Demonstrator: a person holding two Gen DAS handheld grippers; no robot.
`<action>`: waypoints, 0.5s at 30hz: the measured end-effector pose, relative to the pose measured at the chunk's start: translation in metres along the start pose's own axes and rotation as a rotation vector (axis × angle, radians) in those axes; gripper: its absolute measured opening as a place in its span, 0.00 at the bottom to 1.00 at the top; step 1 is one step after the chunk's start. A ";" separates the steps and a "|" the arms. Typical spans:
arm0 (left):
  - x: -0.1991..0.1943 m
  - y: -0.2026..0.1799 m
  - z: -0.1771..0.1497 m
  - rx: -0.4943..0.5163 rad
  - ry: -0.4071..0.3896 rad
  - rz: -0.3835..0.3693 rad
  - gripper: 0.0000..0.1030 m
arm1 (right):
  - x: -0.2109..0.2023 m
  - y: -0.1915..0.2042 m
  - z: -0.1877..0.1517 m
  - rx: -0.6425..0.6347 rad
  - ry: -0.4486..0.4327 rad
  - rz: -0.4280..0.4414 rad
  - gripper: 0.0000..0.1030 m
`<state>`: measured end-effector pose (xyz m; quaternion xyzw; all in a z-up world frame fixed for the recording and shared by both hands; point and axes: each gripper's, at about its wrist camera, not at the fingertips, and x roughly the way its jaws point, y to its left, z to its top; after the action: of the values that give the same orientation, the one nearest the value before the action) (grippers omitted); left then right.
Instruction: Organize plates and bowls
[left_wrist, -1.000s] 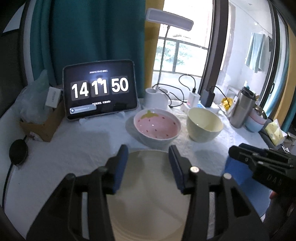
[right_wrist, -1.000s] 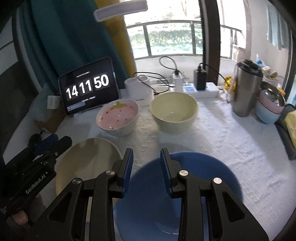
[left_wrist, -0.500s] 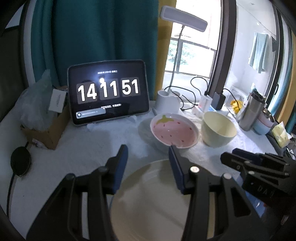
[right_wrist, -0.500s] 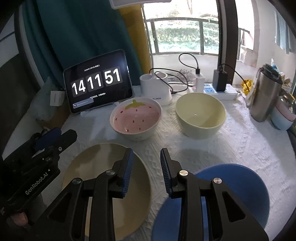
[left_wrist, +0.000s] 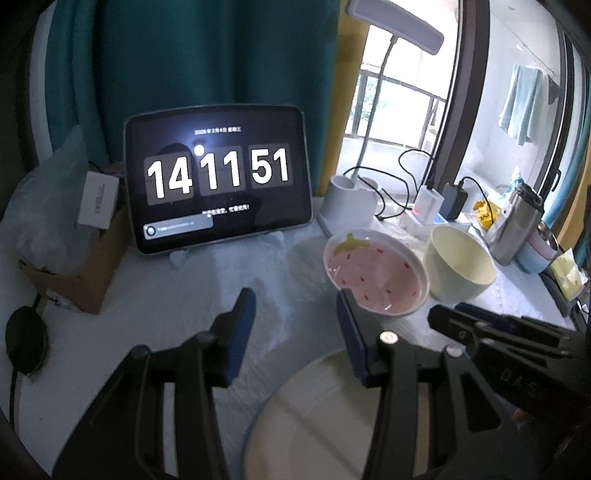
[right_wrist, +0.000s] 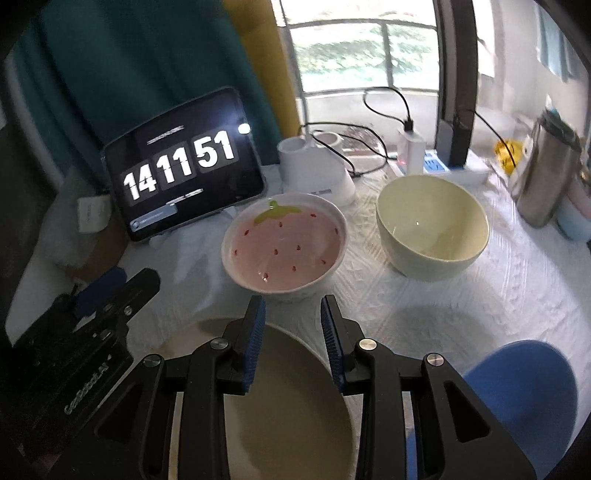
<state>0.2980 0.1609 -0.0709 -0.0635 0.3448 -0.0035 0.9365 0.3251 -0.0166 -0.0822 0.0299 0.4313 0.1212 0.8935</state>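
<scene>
A cream plate lies on the white tablecloth at the front; it also shows in the left wrist view. A blue plate lies to its right. Behind them stand a pink strawberry bowl, also in the left wrist view, and a cream bowl, also in the left wrist view. My right gripper is open and empty above the cream plate's far rim. My left gripper is open and empty, over bare cloth left of the plate.
A tablet clock leans at the back left beside a cardboard box. A white lamp base, chargers with cables and a steel tumbler line the back and right.
Both grippers have swung left. The right gripper went from above the blue plate to above the cream plate. The left gripper went off the cream plate onto bare cloth.
</scene>
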 end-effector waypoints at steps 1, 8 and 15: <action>0.004 0.001 0.002 -0.008 0.006 -0.006 0.46 | 0.003 0.000 0.001 0.007 0.002 0.002 0.33; 0.038 -0.003 0.014 -0.032 0.108 -0.099 0.46 | 0.026 -0.008 0.011 0.112 0.022 -0.009 0.34; 0.067 -0.013 0.018 -0.030 0.182 -0.083 0.46 | 0.045 -0.020 0.021 0.181 0.055 -0.032 0.34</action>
<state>0.3610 0.1467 -0.0993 -0.0909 0.4258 -0.0429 0.8992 0.3722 -0.0241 -0.1065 0.1004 0.4654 0.0682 0.8768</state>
